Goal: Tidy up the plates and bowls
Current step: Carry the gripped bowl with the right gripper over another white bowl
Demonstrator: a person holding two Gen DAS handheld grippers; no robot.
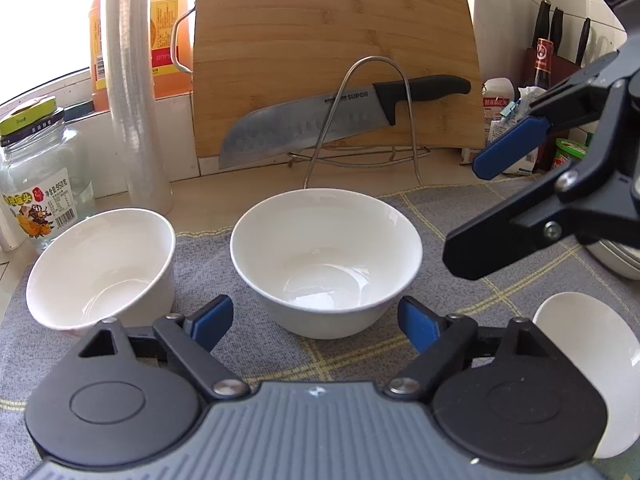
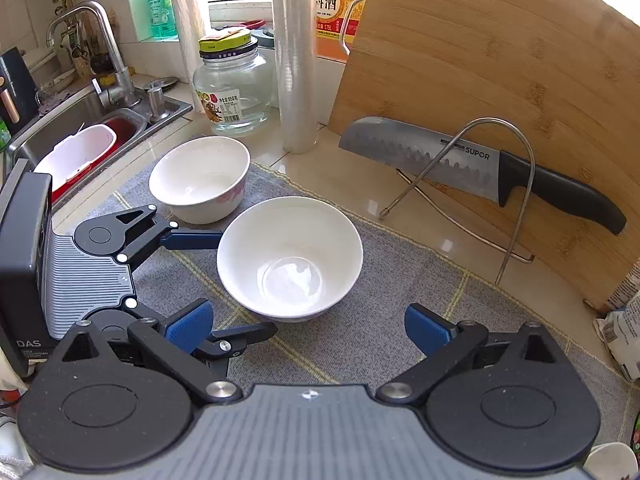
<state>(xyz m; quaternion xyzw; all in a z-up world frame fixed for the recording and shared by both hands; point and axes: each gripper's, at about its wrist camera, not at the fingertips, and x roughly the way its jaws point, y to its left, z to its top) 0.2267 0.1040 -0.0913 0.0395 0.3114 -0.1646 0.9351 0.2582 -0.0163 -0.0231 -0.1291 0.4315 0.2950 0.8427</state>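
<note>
The left gripper (image 1: pixel 312 324) sits low over the grey plaid cloth (image 1: pixel 280 356), its blue pads (image 1: pixel 212 322) spread wide and holding nothing. Just past them stands the middle bowl (image 1: pixel 326 258), upright on the cloth, plain white and glossy, empty inside. The right gripper (image 2: pixel 308 326) is also spread wide and empty, with the same middle bowl (image 2: pixel 290 256) just beyond its fingertips; from the left wrist view the right gripper (image 1: pixel 468 212) hangs to the right of that bowl, apart from it.

Right of the middle bowl, a white rounded piece (image 1: pixel 588 376) is half hidden behind the left gripper's body; whether it is a bowl or a plate cannot be told. Further right, a grey dish rim (image 1: pixel 612 260) is mostly covered by the right gripper.

Left of the middle bowl, near but not touching, stands a second bowl (image 2: pixel 200 178), white with a faint pink pattern on its outer wall.

Behind the middle bowl, off the cloth, a wire rack (image 2: pixel 480 176) holds a knife (image 2: pixel 480 168) against a leaning bamboo cutting board (image 2: pixel 500 80), cut off at the top. Behind the second bowl stand a glass jar (image 2: pixel 232 92) and a film roll (image 2: pixel 294 56).
</note>
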